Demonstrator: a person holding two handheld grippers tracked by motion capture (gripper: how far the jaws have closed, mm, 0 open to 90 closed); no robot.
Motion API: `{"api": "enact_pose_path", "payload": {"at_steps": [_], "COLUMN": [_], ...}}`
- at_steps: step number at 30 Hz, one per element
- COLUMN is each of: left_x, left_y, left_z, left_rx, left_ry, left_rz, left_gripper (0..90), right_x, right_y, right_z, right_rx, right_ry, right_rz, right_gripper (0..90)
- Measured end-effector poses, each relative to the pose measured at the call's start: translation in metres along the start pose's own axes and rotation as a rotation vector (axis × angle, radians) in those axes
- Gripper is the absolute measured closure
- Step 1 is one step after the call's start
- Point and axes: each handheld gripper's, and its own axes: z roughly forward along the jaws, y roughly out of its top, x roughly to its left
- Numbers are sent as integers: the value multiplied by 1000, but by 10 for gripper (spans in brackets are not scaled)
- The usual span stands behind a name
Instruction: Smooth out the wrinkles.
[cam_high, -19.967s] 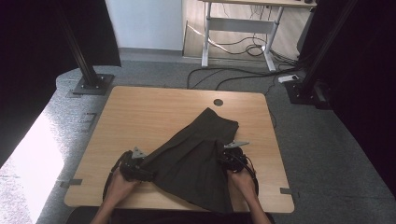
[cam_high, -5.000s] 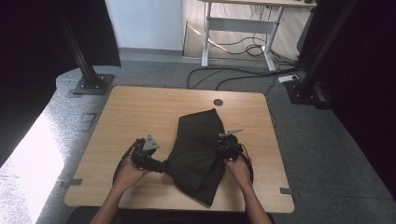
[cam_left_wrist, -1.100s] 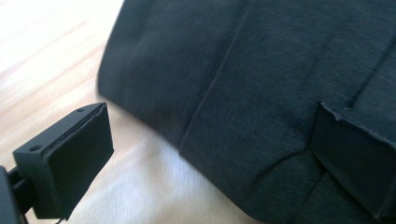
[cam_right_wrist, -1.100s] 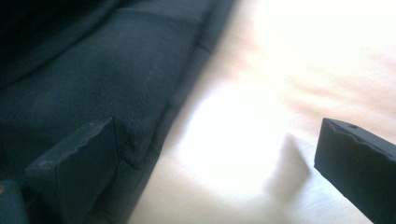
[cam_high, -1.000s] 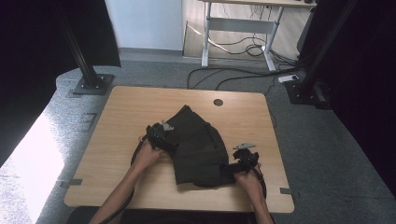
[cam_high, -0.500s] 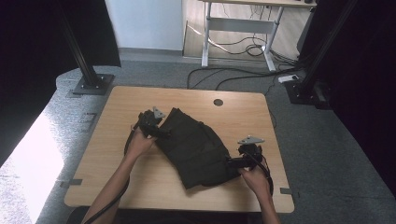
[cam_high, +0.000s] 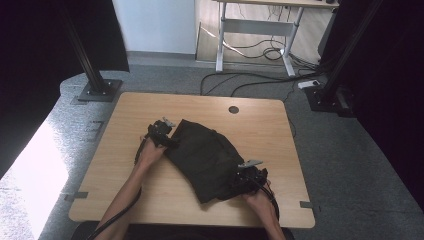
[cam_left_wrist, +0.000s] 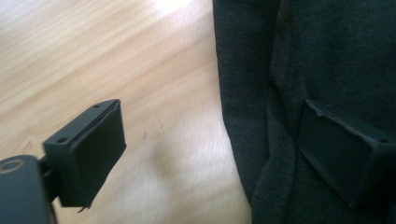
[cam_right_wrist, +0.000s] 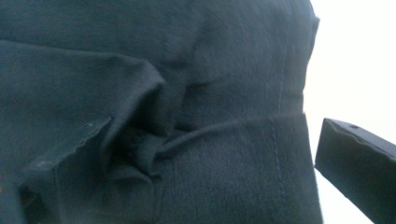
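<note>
A dark folded garment (cam_high: 207, 155) lies slantwise in the middle of the wooden table (cam_high: 120, 125). My left gripper (cam_high: 167, 137) is at its far left corner. In the left gripper view my left gripper (cam_left_wrist: 217, 154) is open; its jaws have just been closing a little, with the garment's edge (cam_left_wrist: 327, 56) between them, one jaw over bare wood, the other over cloth. My right gripper (cam_high: 242, 181) is at the near right corner. In the right gripper view my right gripper (cam_right_wrist: 210, 158) is open, its jaws just opened wider around a bunched fold of cloth (cam_right_wrist: 140, 46).
A round cable hole (cam_high: 233, 109) sits near the table's far edge. Black stand bases (cam_high: 100, 90) (cam_high: 327, 97) flank the table on the floor, with cables (cam_high: 260, 82) and another desk's legs (cam_high: 287, 50) behind. Bare wood surrounds the garment.
The left gripper slid out toward the far left, to the garment's corner. The right gripper came in toward the garment's near right corner. The garment has turned slightly.
</note>
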Motion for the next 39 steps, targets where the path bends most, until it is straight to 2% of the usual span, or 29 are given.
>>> {"api": "enact_pose_path", "payload": {"at_steps": [2,5,8,13,17,18,20,23,29,34,35,36,37,39], "left_x": [1,0,-4,-15,-19,-15,-11,-7,-6,-1,-1,3,3,7], "left_y": [-9,-24,-39,-62,-70,-73,-74,-74,-70,-73,-73,-77,-77,-87], "left_z": [-6,-17,-30,-48,-53,-52,-50,-50,-58,-82,-82,-92,-92,-104], "left_rx": [-4,-14,-16,-36,-54,-61,-68,-74,-87,-110,-110,-130,-130,-145], "left_ry": [-2,0,-9,-50,-75,-102,-120,-129,-118,-102,-102,-107,-107,-120], "left_rz": [-9,-23,-30,-50,-69,-87,-100,-102,-77,-27,-27,-40,-40,-57], "left_gripper": [91,92,91,91,90,87,70,29,11,0,0,0,0,0], "right_x": [-9,-25,-45,-75,-89,-90,-92,-92,-87,-78,-78,-75,-74,-72], "right_y": [1,10,21,42,55,57,58,57,58,59,59,57,55,51], "right_z": [3,8,17,35,48,50,49,41,18,-8,-8,-19,-22,-29], "right_rx": [-12,-15,-18,-29,-43,-44,-43,-70,-118,-161,-161,-182,-183,-181], "right_ry": [-11,-71,-110,-128,-115,-107,-85,-70,-36,-22,-22,-14,-11,-20], "right_rz": [27,36,59,97,120,118,115,113,83,50,50,51,48,34], "right_gripper": [0,0,0,0,0,1,20,40,29,12,12,9,7,2]}}
